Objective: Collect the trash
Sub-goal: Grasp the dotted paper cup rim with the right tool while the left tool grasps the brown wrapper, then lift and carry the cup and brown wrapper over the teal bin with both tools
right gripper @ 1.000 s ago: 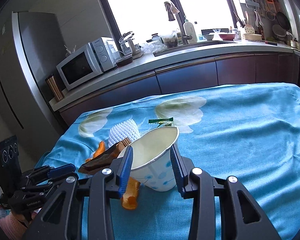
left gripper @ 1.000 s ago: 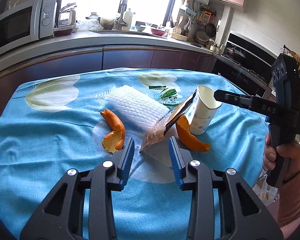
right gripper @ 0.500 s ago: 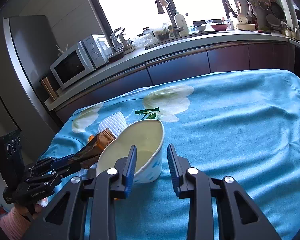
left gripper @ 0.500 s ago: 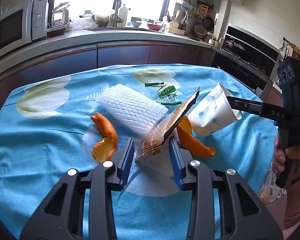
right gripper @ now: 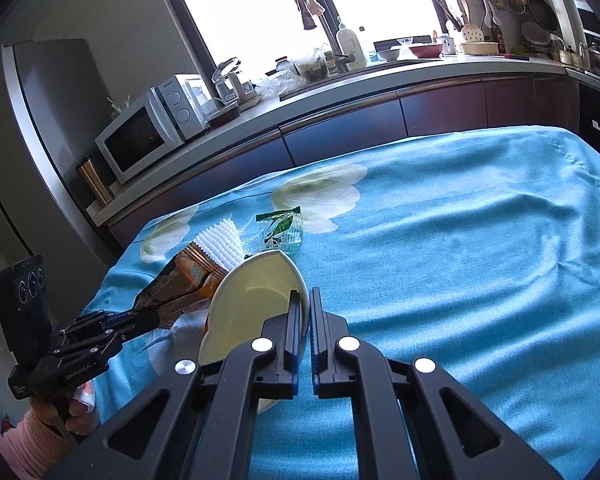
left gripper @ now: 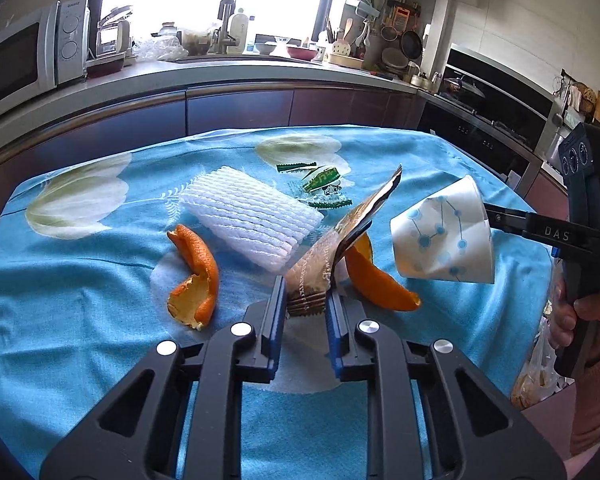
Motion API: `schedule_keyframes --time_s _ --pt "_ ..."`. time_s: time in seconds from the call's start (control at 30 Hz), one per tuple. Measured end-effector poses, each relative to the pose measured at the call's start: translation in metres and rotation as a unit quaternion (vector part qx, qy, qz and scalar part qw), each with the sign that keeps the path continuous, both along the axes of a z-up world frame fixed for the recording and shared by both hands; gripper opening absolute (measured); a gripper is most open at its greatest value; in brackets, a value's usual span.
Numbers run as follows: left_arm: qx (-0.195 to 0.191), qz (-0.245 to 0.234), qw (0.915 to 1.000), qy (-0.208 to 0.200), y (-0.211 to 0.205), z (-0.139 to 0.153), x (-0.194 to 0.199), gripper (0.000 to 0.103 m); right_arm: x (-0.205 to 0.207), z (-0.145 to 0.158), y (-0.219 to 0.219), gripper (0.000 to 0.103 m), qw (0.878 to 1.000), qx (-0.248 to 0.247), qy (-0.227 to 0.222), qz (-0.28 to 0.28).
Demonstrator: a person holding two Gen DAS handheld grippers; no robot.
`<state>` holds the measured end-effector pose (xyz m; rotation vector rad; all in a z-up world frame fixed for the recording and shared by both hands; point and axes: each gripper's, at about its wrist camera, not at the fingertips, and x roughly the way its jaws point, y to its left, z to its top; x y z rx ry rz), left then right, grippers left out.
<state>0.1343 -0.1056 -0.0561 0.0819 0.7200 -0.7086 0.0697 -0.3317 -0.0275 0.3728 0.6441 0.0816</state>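
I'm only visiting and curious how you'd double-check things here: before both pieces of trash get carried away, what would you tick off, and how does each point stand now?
1. Left gripper clamps the brown, crinkly foil snack wrapper at its bottom edge, having just closed: ok.
2. Right gripper pinches the white paper cup with blue dots by its rim, having just closed: ok.
3. Cup clear of the blue flowered tablecloth: ok.
4. Wrapper fully clear of the cloth: cannot tell.
5. Table cleared: not ok; two orange peels, white foam fruit net and green sachet scraps remain.
6. Bin location: cannot tell.
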Motion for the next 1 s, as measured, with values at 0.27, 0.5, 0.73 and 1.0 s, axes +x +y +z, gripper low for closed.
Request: schedule_keyframes --time_s 0.27,0.5,0.73,1.0 --pt "-0.019 0.007 0.9998 0.001 0.012 0.008 -0.011 0.017 -0.006 0.011 0.003 0.002 1.000 -0.003 -0.021 0.002" --pt "-0.035 0.021 0.9992 -0.002 0.033 0.019 -0.020 0.017 -0.013 0.023 0.010 0.002 0.999 -0.005 -0.043 0.010" --pt "-0.045 0.041 0.9981 -0.001 0.055 0.026 -0.030 0.017 -0.015 0.034 0.026 0.002 0.998 -0.001 -0.062 0.034" --pt "-0.051 0.061 0.9968 0.002 0.083 0.029 -0.041 0.017 -0.010 0.033 0.053 0.002 0.995 0.016 -0.067 0.070"
